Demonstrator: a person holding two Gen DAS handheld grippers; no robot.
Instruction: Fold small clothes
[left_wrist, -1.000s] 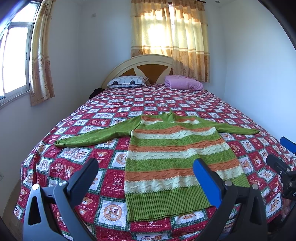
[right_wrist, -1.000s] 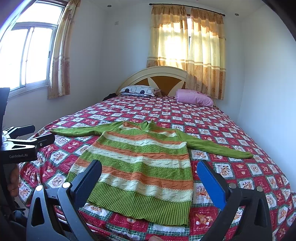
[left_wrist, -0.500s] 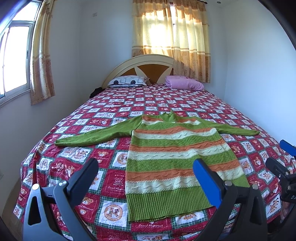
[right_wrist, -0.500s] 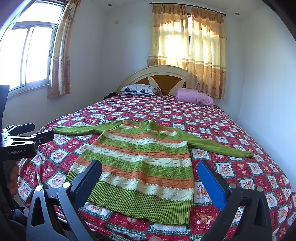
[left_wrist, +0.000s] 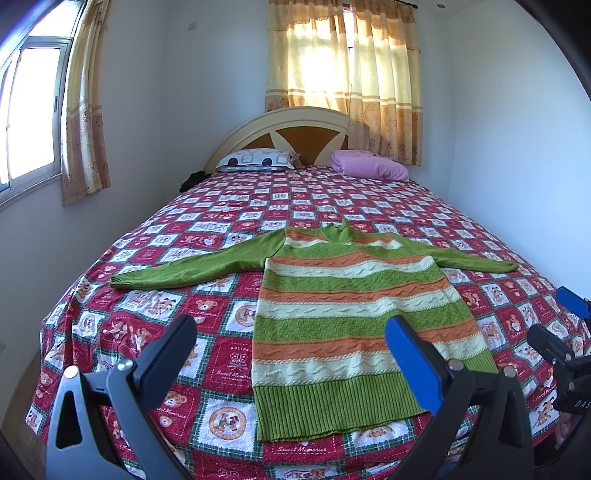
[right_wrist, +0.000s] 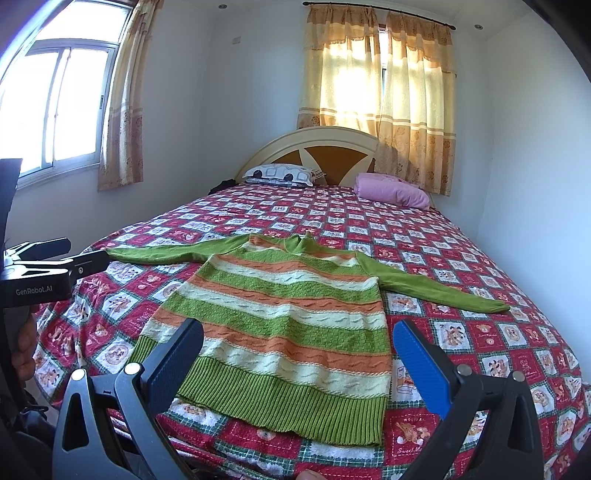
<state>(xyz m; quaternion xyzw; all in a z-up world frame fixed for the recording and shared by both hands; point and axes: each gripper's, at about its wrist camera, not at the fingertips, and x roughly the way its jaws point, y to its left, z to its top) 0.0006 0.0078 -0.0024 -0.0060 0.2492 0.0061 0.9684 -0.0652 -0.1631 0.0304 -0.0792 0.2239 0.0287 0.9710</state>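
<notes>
A green, orange and cream striped sweater (left_wrist: 354, 317) (right_wrist: 288, 325) lies flat and face up on the bed, sleeves spread to both sides, hem toward me. My left gripper (left_wrist: 291, 339) hovers open above the near edge of the bed, in front of the hem, with nothing between its fingers. My right gripper (right_wrist: 299, 343) is also open and empty, held above the hem. In the left wrist view the right gripper's tips (left_wrist: 554, 332) show at the right edge. The right wrist view shows the left gripper (right_wrist: 55, 262) at the left edge, held by a hand (right_wrist: 22, 350).
The bed carries a red patchwork cover (left_wrist: 155, 306) (right_wrist: 480, 332). A patterned pillow (left_wrist: 255, 160) and a pink pillow (left_wrist: 369, 170) lie by the headboard (left_wrist: 288, 133). Walls stand close on both sides, with curtained windows (left_wrist: 343, 70) behind and at the left.
Both views have shifted very slightly; the sweater sits a touch lower in the right wrist view. Both grippers stay open and empty.
</notes>
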